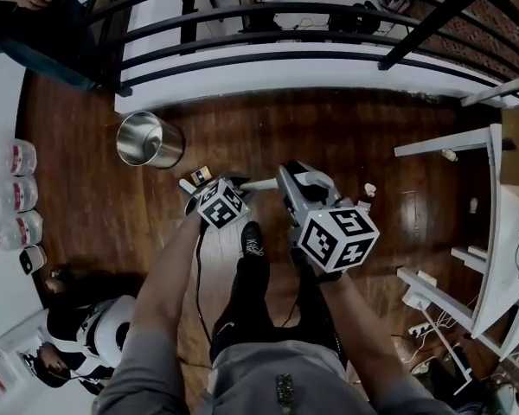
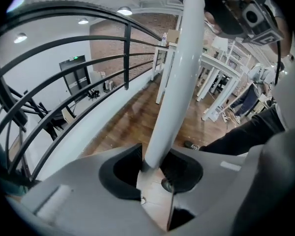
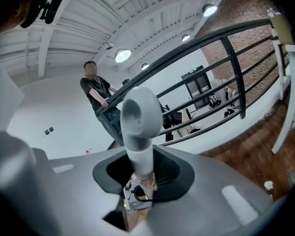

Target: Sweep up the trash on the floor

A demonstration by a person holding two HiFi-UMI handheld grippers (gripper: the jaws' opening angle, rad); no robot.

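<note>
I am clamping both sets of jaws on one white handle, the long pole of the sweeping tool; my left gripper is biting it partway along, the pads pressing its round sides, and my right gripper is holding it just under the rounded end with the hanging hole; in the head view the pole is running between the two grippers above the wooden floor; the pale shape under my left arm may be its head, but I cannot tell; I am judging the pole to be a light, stiff tube, smooth and a little slippery, so it is likely to twist or slide in the pads if I am pushing hard at the floor; two holds set well apart are giving me leverage, the upper one steering, the lower one pressing; the trash is lying loose on the boards, a white scrap off to my right and a small bit of card just beyond my left gripper, near the metal bin; both look light and apt to skitter, so I am favouring short, gentle strokes
</note>
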